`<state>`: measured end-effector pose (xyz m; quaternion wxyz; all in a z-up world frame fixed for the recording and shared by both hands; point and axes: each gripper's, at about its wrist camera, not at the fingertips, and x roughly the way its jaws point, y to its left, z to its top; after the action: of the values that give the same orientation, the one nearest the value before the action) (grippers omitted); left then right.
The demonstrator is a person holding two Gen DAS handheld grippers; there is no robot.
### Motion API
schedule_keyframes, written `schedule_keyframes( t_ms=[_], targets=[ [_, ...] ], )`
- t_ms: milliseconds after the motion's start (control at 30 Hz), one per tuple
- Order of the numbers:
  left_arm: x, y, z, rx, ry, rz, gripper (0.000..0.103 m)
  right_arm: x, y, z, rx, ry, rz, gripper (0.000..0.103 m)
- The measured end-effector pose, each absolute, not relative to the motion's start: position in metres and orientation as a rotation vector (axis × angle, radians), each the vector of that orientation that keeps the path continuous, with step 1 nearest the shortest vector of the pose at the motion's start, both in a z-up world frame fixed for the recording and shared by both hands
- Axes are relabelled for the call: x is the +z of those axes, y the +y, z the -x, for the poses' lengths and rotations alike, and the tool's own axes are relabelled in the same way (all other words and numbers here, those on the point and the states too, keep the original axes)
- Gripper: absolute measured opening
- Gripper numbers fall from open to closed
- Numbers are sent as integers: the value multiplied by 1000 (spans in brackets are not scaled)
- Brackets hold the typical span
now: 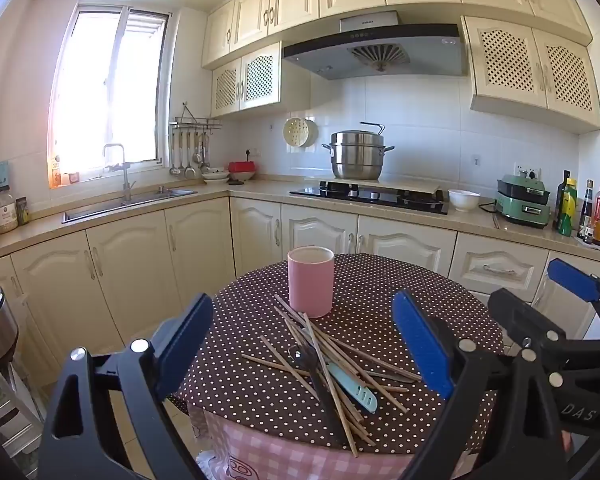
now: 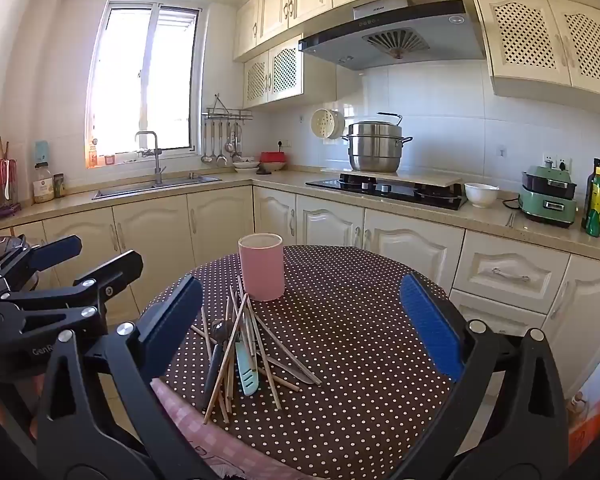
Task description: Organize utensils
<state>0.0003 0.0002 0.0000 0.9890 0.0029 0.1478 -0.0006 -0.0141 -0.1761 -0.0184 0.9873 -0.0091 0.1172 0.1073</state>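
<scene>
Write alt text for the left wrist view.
A pile of chopsticks and utensils lies on a dotted table before a pink cup, framed by the open left gripper; the right gripper is at right.

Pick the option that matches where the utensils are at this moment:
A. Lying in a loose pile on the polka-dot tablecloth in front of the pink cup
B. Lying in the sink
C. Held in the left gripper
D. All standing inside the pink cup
A: the chopsticks and a light blue handled utensil lie crossed in a heap on the polka-dot tablecloth before the pink cup, and both grippers are open with nothing between the fingers.
</scene>
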Motion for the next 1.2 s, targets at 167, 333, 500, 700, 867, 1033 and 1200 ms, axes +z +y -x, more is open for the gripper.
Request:
schedule_keyframes(
  t_ms=[167,333,500,700,867,1033,1200],
  targets=[
    [0,1,-2,-5,302,-2,90,-18,-177,13,216,232,18,97],
    [-1,2,-2,-6,299,-6,90,-18,-177,14,217,231,20,97],
    [-7,6,-7,-5,301,-7,90,-19,-177,14,216,230,21,97],
    [-8,1,-5,-10,304,-2,90,-18,-177,14,213,231,23,97],
    [-6,-3,-4,-6,305,-5,90,-23,-178,11,214,232,22,97],
    [-6,-3,-4,-6,306,-6,90,-23,-179,12,214,235,17,97],
    [-6,-3,-4,-6,306,-7,90,-24,-179,13,212,234,16,97]
  ],
)
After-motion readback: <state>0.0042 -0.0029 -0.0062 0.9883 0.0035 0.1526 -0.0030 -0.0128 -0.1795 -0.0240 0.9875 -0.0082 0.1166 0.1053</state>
